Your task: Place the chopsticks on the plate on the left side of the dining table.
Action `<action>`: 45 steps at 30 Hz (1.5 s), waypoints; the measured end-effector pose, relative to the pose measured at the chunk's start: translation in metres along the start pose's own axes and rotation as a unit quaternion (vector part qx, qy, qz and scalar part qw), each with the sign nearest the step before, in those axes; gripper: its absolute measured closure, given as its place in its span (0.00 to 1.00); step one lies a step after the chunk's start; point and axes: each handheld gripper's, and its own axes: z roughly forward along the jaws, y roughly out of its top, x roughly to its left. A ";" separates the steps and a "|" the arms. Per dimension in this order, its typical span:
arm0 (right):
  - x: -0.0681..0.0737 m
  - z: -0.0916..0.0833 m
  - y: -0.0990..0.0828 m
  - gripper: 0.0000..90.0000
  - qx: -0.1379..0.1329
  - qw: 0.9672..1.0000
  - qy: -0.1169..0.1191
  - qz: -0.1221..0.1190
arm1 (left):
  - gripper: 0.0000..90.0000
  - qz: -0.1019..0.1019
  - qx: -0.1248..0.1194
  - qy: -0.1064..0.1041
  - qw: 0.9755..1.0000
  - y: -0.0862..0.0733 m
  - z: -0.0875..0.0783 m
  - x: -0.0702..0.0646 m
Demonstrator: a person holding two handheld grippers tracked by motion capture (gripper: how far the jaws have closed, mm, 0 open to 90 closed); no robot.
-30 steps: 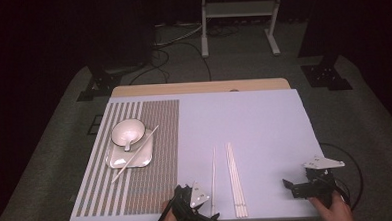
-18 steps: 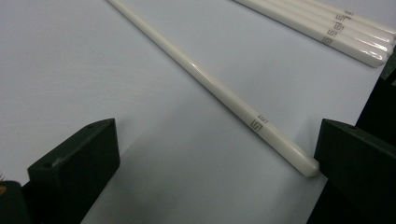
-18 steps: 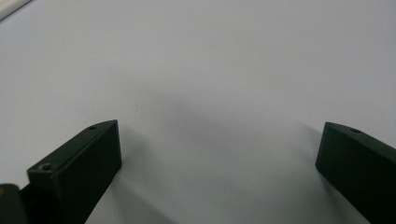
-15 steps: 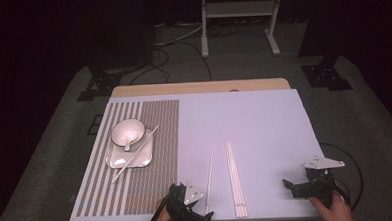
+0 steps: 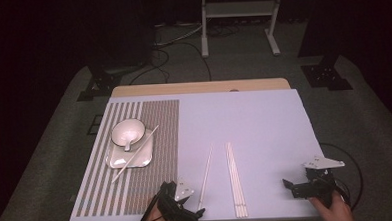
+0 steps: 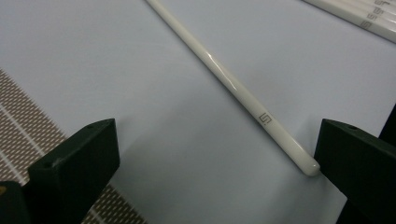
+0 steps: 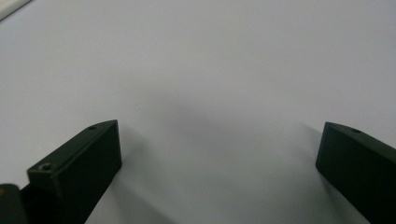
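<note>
Left gripper (image 5: 196, 214) at bottom centre-left of the high view, jaws spread wide, nothing held; in the left gripper view the blunt end of the single chopstick (image 6: 243, 95) lies flat on the surface (image 5: 244, 123), just beside one jaw. Right gripper (image 5: 287, 184) at lower right, jaws wide apart over bare surface, empty. Chopstick bundle (image 5: 235, 179) lies between. Farther, upper left: bowl (image 5: 128, 132) on plate (image 5: 133, 157), on striped mat (image 5: 152, 182).

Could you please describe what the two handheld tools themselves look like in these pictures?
Both are black. The left tool and right tool each carry a grey three-cornered plate on top and end in two blocky black jaws with small holes. A dark cable trails from the right one.
</note>
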 end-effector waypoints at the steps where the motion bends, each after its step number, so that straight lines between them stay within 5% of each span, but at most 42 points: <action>1: 0.000 0.000 0.000 0.00 0.000 1.000 0.000 0.000 | 0.00 -0.001 0.000 0.003 1.000 -0.001 -0.001 0.002; 45: 0.000 0.000 0.000 0.00 0.000 1.000 0.000 0.000 | 0.00 -0.049 0.006 0.056 0.997 -0.022 -0.023 0.051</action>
